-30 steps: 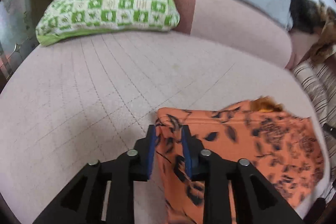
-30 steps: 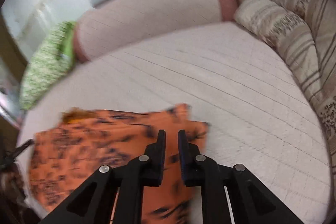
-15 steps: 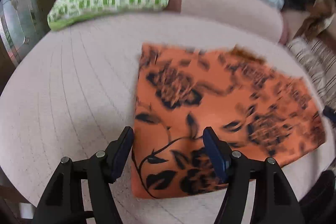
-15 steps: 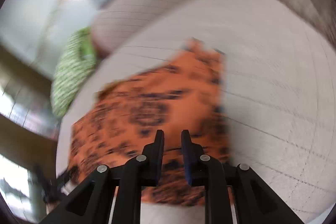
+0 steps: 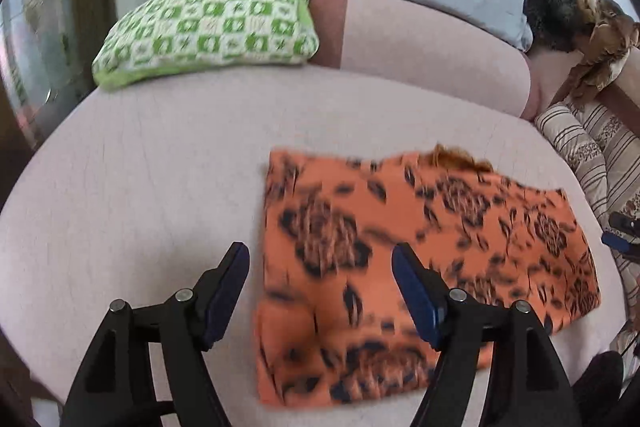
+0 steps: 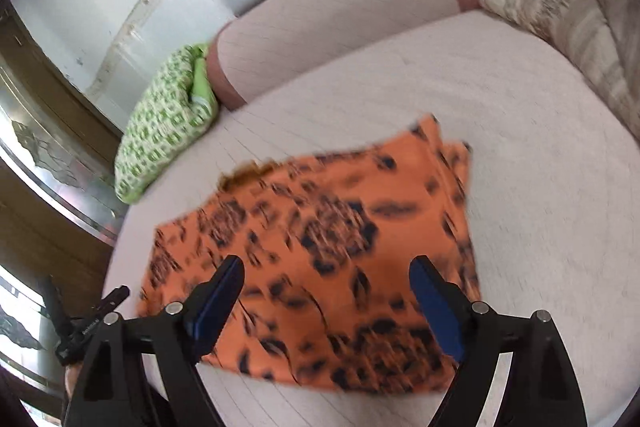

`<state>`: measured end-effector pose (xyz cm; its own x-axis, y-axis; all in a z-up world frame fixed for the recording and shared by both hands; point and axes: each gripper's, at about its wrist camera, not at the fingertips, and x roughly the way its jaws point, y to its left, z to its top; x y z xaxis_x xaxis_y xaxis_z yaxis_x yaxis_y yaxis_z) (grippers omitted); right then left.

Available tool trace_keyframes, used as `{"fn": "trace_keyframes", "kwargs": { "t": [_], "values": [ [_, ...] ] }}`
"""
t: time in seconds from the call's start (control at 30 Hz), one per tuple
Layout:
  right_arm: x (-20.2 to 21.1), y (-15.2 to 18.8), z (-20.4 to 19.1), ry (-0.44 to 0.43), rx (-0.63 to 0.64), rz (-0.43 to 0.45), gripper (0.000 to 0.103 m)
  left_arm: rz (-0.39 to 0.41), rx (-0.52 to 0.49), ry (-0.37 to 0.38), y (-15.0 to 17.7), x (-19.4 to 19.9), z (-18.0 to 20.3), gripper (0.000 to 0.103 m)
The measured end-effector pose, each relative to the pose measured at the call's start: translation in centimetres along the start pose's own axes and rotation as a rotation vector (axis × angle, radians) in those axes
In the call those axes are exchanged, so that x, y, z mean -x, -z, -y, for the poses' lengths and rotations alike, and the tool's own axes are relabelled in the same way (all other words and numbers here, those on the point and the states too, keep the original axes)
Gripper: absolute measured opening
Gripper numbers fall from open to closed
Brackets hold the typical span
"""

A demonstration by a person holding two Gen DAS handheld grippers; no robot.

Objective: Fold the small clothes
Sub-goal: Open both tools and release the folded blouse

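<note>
1. The orange cloth (image 5: pixel 400 267) with dark flowers lies flat, folded to a rectangle, on the pale quilted bed (image 5: pixel 140 187) (its print is blurred).
2. The left gripper (image 5: pixel 320 267) is wide open above the cloth's near left corner and holds nothing.
3. The right gripper (image 6: pixel 326 277) is also wide open and empty, above the cloth's near edge.
4. A green checked pillow (image 5: pixel 212 27) rests at the far left of the bed, and a striped cushion (image 6: pixel 560 7) lies at the right.

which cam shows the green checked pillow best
The left wrist view: the green checked pillow shows its whole patterned top face, lying at the back of the bed. The right wrist view catches it only edge-on and foreshortened at the left.
</note>
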<state>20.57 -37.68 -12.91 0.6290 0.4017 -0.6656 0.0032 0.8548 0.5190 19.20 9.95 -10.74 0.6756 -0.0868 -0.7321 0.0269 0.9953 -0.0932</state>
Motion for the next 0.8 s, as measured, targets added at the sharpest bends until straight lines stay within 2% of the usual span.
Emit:
{"fn": "trace_keyframes", "kwargs": {
  "t": [0.13, 0.23, 0.27, 0.3, 0.33, 0.37, 0.4, 0.43, 0.5, 0.57, 0.67, 0.73, 0.8],
  "values": [
    [-3.7, -3.3, 1.4, -0.094, -0.057, -0.057, 0.087, -0.032, 0.039, 0.094, -3.0, -3.6, -1.8, 0.071],
    [-5.7, -5.9, 4.3, -0.187, -0.141, -0.056, 0.087, -0.065, 0.024, 0.133, -4.6, -6.9, -2.3, 0.070],
    [-6.1, -6.1, 5.2, -0.189, -0.157, -0.049, 0.087, -0.076, 0.033, 0.143, -4.7, -8.0, -2.5, 0.070],
    [-7.3, -6.6, 7.1, -0.185, -0.210, -0.061, 0.087, -0.099, 0.048, 0.118, -4.7, -9.5, -2.8, 0.070],
    [-8.9, -6.6, 9.7, -0.149, -0.305, -0.102, 0.087, -0.148, 0.064, 0.050, -4.4, -11.5, -3.2, 0.070],
    [-9.7, -6.3, 11.6, -0.160, -0.397, -0.094, 0.082, -0.191, 0.076, 0.008, -3.9, -13.0, -3.4, 0.070],
    [-9.5, -6.2, 12.4, -0.189, -0.437, -0.066, 0.077, -0.202, 0.088, 0.006, -3.5, -13.7, -3.6, 0.072],
    [-8.9, -6.1, 12.4, -0.204, -0.446, -0.040, 0.077, -0.170, 0.080, -0.005, -3.5, -13.0, -3.3, 0.072],
    [-6.8, -5.9, 10.1, -0.160, -0.351, -0.010, 0.077, -0.138, 0.047, -0.044, -3.8, -11.8, -2.6, 0.071],
    [-4.4, -4.8, 7.5, -0.188, -0.264, -0.001, 0.077, -0.088, 0.021, -0.072, -3.9, -9.7, -1.8, 0.071],
    [-1.0, -1.9, 4.6, -0.221, -0.183, 0.003, 0.077, -0.032, 0.021, -0.048, -3.3, -6.1, -0.8, 0.072],
    [1.8, 1.1, 3.5, -0.209, -0.152, 0.047, 0.077, -0.009, 0.029, -0.014, -2.0, -3.9, 0.2, 0.075],
    [4.0, 5.0, 4.7, -0.144, -0.251, 0.098, 0.079, -0.003, 0.013, 0.024, -0.3, -2.1, 1.9, 0.076]
  ]
}}
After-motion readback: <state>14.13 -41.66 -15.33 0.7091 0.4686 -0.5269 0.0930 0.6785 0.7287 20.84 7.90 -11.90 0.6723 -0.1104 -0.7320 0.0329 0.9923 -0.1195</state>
